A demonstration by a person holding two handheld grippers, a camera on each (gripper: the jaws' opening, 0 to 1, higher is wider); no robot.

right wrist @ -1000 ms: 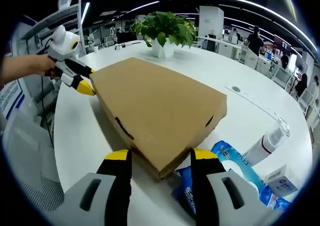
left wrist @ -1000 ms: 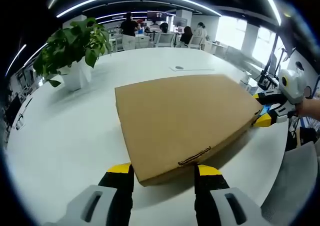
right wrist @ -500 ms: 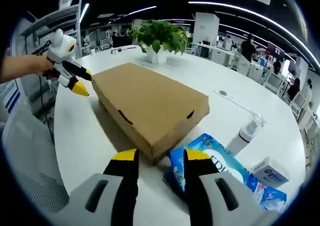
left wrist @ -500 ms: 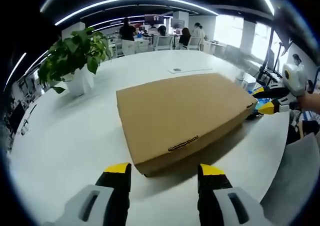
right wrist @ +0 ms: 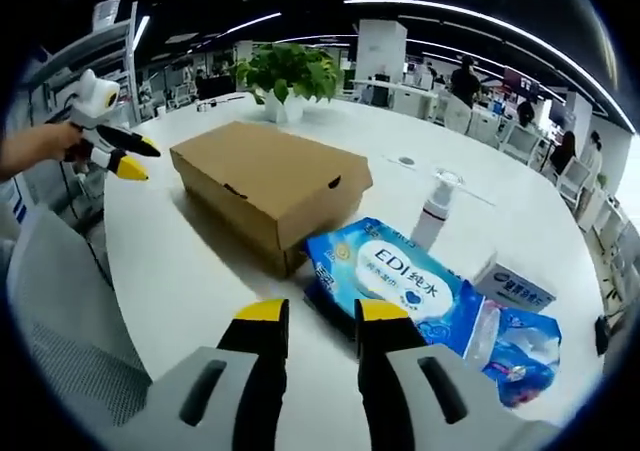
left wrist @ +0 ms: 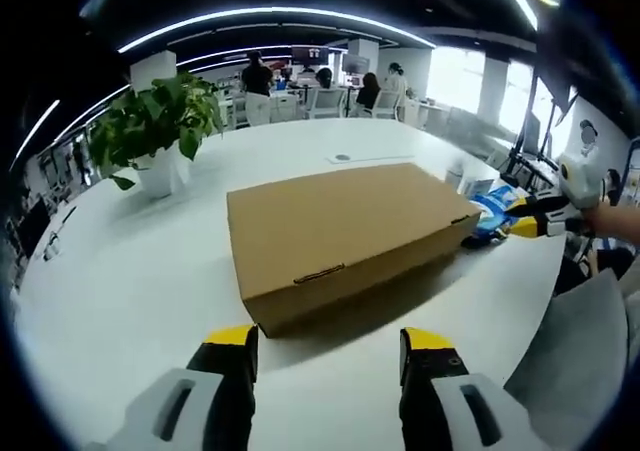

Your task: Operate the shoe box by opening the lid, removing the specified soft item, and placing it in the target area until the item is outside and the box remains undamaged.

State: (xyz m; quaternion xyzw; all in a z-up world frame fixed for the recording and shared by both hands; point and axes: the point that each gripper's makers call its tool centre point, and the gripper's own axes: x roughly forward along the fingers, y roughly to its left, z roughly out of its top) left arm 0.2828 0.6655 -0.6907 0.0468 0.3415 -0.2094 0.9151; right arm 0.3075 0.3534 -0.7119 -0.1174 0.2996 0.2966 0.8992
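Note:
The brown cardboard shoe box (left wrist: 340, 233) lies on the white table with its lid down. My left gripper (left wrist: 328, 339) is open, a short way back from the box's near end, with nothing between its jaws. In the right gripper view the box (right wrist: 262, 183) sits further off, to the upper left. My right gripper (right wrist: 322, 313) is open with a narrow gap, just in front of a blue soft pack of wipes (right wrist: 400, 279) that lies against the box's corner. The left gripper (right wrist: 118, 157) shows at the far left in a hand; the right gripper (left wrist: 535, 226) shows at the right edge.
A potted plant (left wrist: 150, 121) stands beyond the box. A white spray bottle (right wrist: 432, 209), a small white carton (right wrist: 515, 286) and a second blue pack (right wrist: 520, 346) lie right of the box. A grey chair back (right wrist: 50, 311) is at the left. People sit at desks far behind.
Both grippers have drawn back from the box's ends, so the box looks smaller. The right gripper's jaws have come closer together. The box has stayed in place, lid down.

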